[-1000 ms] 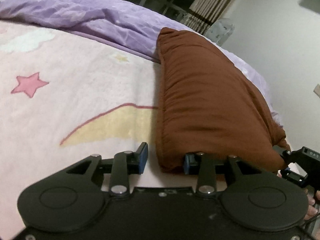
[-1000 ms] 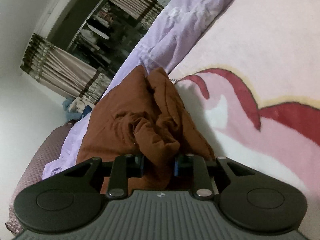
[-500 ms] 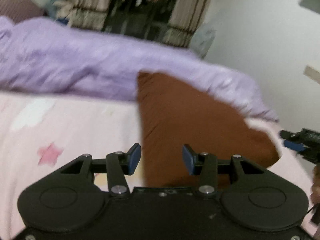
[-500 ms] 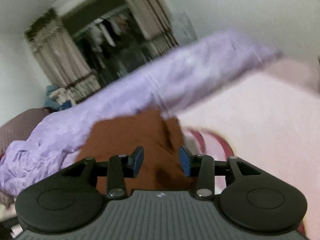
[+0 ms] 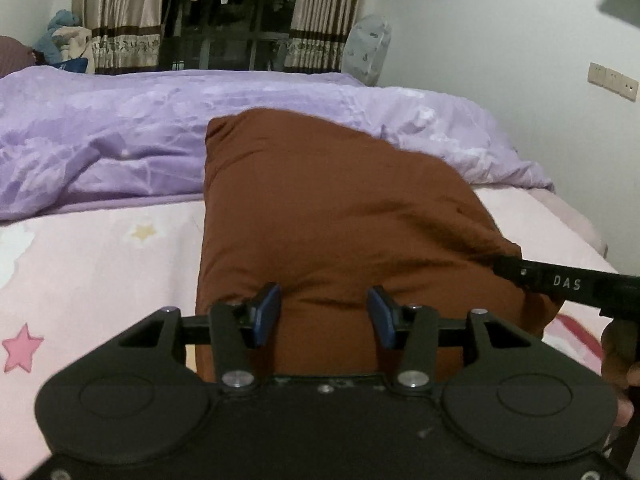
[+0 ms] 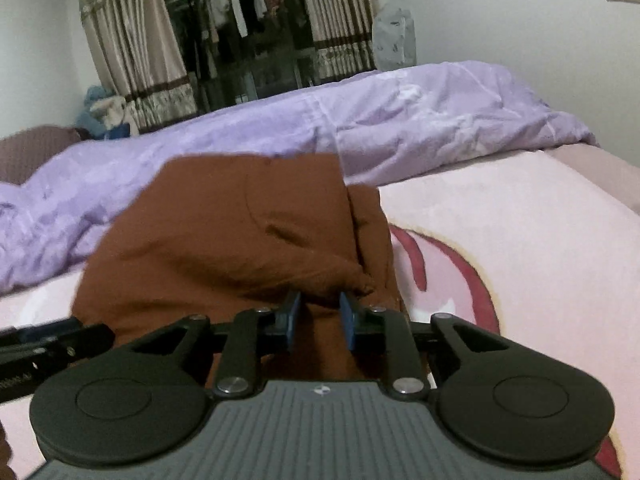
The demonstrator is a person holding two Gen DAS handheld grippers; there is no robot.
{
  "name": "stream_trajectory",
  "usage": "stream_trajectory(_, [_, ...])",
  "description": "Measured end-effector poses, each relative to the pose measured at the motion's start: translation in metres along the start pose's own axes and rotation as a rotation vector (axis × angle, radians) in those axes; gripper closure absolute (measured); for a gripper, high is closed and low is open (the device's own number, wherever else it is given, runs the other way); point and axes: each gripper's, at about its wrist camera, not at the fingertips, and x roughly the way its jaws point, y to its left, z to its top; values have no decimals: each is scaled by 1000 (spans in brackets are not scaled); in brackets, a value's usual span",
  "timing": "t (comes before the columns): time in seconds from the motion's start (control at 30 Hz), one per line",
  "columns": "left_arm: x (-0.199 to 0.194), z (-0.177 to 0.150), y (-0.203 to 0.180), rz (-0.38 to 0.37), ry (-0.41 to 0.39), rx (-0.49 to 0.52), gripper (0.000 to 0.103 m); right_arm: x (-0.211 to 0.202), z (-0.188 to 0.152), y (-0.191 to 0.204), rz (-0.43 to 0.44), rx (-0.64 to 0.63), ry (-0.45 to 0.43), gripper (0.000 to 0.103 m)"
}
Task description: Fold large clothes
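Note:
A folded brown garment (image 5: 332,216) lies on the pink blanket (image 5: 92,264), its far edge against the purple duvet. My left gripper (image 5: 324,312) is open and empty, just above the garment's near edge. My right gripper (image 6: 319,312) is open with a narrower gap, and a brown fold (image 6: 332,276) bulges just beyond its fingertips; I cannot tell if the pads touch it. The right gripper's side (image 5: 568,282) shows at the right of the left wrist view. The garment also fills the middle of the right wrist view (image 6: 240,232).
A crumpled purple duvet (image 5: 120,128) runs across the bed behind the garment. Curtains (image 5: 120,12) and a dark wardrobe opening stand beyond. A white wall (image 5: 500,40) is at the right. The bed's right edge (image 5: 576,220) is near the wall.
Both grippers have lifted and pulled back from the garment, tilting up to face the room. The right gripper released the bunched brown fabric. The garment now lies flatter on the bed.

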Motion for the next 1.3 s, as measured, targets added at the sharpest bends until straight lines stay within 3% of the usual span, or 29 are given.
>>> stream_trajectory(0.27, [-3,5,0,-8,4,-9,52,-10,-6,9,-13,-37,-31,77])
stream_trajectory(0.47, [-18,47,-3,-5,-52,9,50,-25,36,15,29,-56,-78,76])
stream_trajectory(0.63, [9,77,-1,35,-32,15,50,0,65,25,60,-60,-59,76])
stream_trajectory(0.73, [30,76,-4,56,22,33,51,25,62,29,28,-69,4,76])
stream_trajectory(0.87, [42,65,-6,69,20,69,49,48,46,25,-3,-67,63,77])
stream_trajectory(1.07, [58,59,-10,97,35,90,44,58,26,18,2,-45,45,78])
stream_trajectory(1.3, [49,58,-16,89,11,150,33,36,37,18,24,-42,27,75])
